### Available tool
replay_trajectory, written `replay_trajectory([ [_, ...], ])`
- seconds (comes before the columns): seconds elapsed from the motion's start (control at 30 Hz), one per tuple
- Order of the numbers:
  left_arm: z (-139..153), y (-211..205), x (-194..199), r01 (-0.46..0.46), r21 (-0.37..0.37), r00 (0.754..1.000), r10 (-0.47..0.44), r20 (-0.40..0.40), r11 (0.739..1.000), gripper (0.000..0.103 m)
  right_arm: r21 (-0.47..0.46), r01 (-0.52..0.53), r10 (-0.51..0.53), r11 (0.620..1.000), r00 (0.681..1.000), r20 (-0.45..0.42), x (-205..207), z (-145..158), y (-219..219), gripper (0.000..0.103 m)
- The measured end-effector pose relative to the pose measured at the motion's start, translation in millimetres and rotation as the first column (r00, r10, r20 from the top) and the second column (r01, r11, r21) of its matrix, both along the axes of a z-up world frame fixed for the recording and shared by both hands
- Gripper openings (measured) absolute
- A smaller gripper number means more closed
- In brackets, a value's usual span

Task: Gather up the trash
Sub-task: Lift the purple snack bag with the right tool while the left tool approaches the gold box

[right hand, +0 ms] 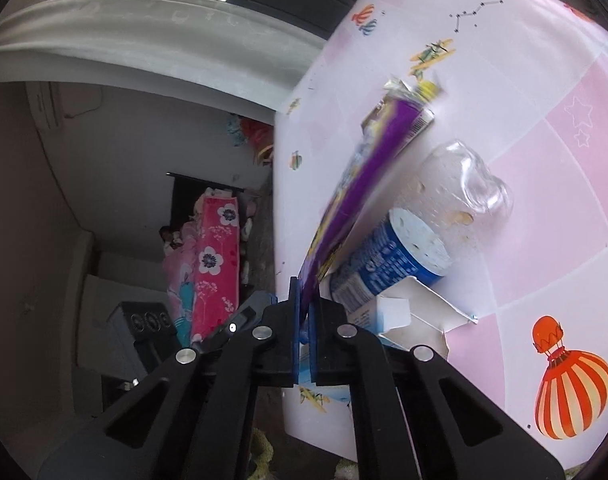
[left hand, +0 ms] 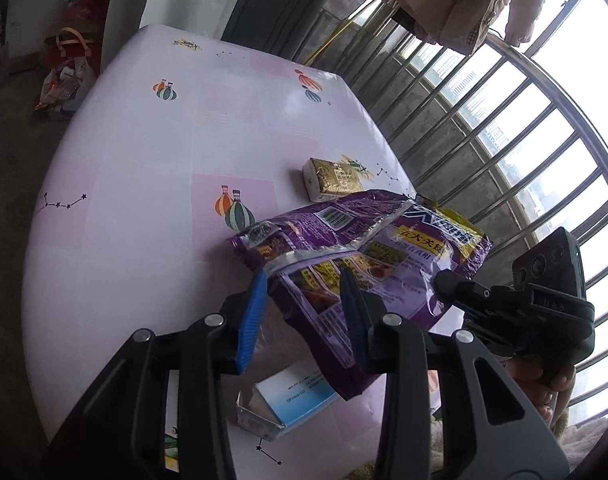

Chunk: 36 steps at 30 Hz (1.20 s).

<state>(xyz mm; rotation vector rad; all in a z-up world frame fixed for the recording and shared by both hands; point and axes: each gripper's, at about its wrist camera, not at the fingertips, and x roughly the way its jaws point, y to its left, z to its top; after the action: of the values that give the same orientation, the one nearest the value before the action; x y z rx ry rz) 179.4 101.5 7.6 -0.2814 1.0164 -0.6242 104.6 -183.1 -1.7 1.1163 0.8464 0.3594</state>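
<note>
Wrapper point(left hand: 356, 248), purple and yellow, hangs above the table point(left hand: 143, 160), pinched at one edge by my right claw point(right hand: 304, 320). The right claw's blue pads are pressed together on the foil, and the bag's long axis runs straight away from that claw, seen edge-on in the right wrist view. In the left wrist view the same bag lies broadside across my left claw point(left hand: 304, 316), its long axis running from left to right.

My left claw is spread. One blue pad sits just off the bag's torn silver edge; the other overlaps the printed face, though I cannot tell whether it touches it or stands in front of it. I judge the left claw is nearer the bag's open end and the right claw holds the far corner.

Other trash lies on the table:
- A gold packet point(left hand: 332, 178) lies beyond the bag, well apart from both claws.
- A small blue and white carton point(left hand: 287, 400), its flaps open, lies below the bag; I cannot see anything inside it.
- A blue and white tub point(right hand: 388, 268) lies on its side beside a clear plastic cup point(right hand: 464, 184), also tipped over. The cup holds only crumbs.

No bin is visible in either view.
</note>
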Motion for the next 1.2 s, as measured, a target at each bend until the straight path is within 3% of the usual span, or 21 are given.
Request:
replay_trajectory([
  [0.1,7.9,-1.7,7.4,0.006,-0.018,1.000,-0.006,-0.001,1.000,0.034,0.002,0.015,-0.015,1.000,0.999,0.047,-7.9,12.7,-11.9,0.003],
  [0.27,19.1,-19.1,25.1,0.026,-0.019,0.999,-0.026,0.022,0.999,0.034,-0.031,0.131,-0.125,0.991,0.982,0.140,-17.2,36.3,-54.1,0.003],
  [0.4,23.0,-41.0,45.0,0.035,-0.004,0.999,-0.035,0.039,0.999,0.034,-0.111,0.280,-0.258,0.953,0.949,0.180,-29.3,48.5,-99.1,0.003],
  [0.53,16.6,-61.0,69.4,0.039,0.005,0.999,-0.039,0.013,0.999,0.036,-0.196,0.359,-0.322,0.912,0.926,0.200,-41.5,50.9,-129.5,0.003],
  [0.7,7.7,-89.6,97.9,0.061,0.062,0.998,-0.061,0.005,0.996,0.039,-0.189,0.350,-0.323,0.917,0.933,0.160,-38.9,30.6,-152.7,0.003],
  [0.83,-3.5,-116.6,132.0,0.104,0.058,0.994,-0.102,-0.046,0.993,0.049,-0.204,0.359,-0.341,0.911,0.933,0.119,-35.5,11.5,-158.5,0.003],
  [0.97,-19.1,-147.3,161.7,0.131,0.123,0.991,-0.125,-0.056,0.984,0.055,-0.172,0.334,-0.326,0.927,0.943,0.073,-30.4,-4.7,-162.8,0.003],
  [1.13,-49.3,-166.9,182.5,0.145,0.177,0.987,-0.128,-0.102,0.973,0.056,-0.171,0.321,-0.313,0.931,0.947,0.075,-28.7,-7.8,-161.9,0.003],
  [1.2,-56.5,-167.4,180.6,0.160,0.160,0.982,-0.139,-0.131,0.974,0.056,-0.167,0.310,-0.303,0.936,0.950,0.070,-28.9,-11.2,-162.6,0.003],
])
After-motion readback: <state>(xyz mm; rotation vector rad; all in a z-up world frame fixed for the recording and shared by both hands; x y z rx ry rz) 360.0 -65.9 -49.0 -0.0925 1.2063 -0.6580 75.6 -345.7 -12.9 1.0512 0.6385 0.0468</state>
